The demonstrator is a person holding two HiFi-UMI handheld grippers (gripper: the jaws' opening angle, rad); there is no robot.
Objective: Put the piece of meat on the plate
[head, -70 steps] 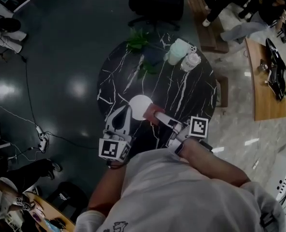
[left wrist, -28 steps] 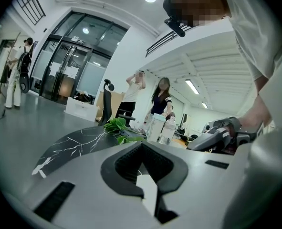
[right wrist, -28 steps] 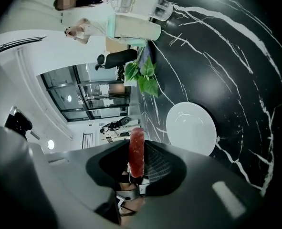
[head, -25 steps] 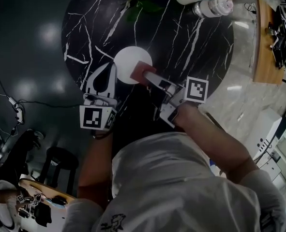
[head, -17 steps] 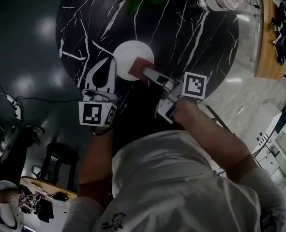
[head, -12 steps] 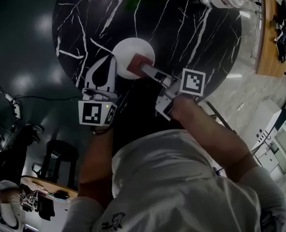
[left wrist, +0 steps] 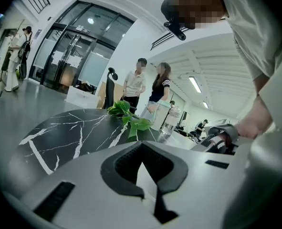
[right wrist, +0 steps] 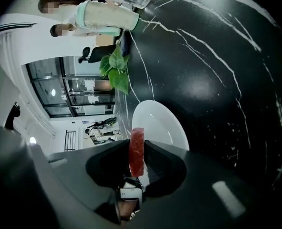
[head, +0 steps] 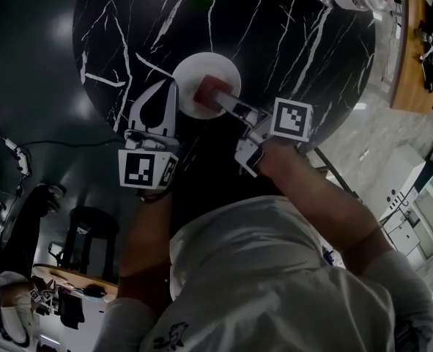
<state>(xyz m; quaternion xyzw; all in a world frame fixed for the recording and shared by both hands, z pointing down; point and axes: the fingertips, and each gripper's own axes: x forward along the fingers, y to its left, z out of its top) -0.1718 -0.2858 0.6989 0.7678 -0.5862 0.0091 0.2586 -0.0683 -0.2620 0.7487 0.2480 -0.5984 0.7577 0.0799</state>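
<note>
Meat [head: 208, 88] is clamped on edge between the pads of the right gripper [head: 217, 98], a red slab standing upright over the white plate [head: 194, 72]. It sits inside the rim, on the side nearer the person. No view shows whether its lower edge touches the plate yet.

The step in hand looks like the set-down. To do it well, lower the slab until its bottom edge bears on the plate, keeping it toward the middle so it cannot tip over the rim. Only then ease the jaws apart — the slab stands tall and narrow, so it will probably fall flat once released. Back the gripper out along its own line, so the pads do not drag the meat or nudge the plate across the smooth counter [head: 289, 57].

The left gripper [head: 171, 86] has its jaws closed on nothing. It lies just beside the plate's left rim, close enough to steady the plate, and should otherwise keep clear.

In the earliest frame the meat hangs at the plate's near right edge, partly off it. Now it is over the plate proper — and both grippers sit lower, with the counter filling more of the head view.
</note>
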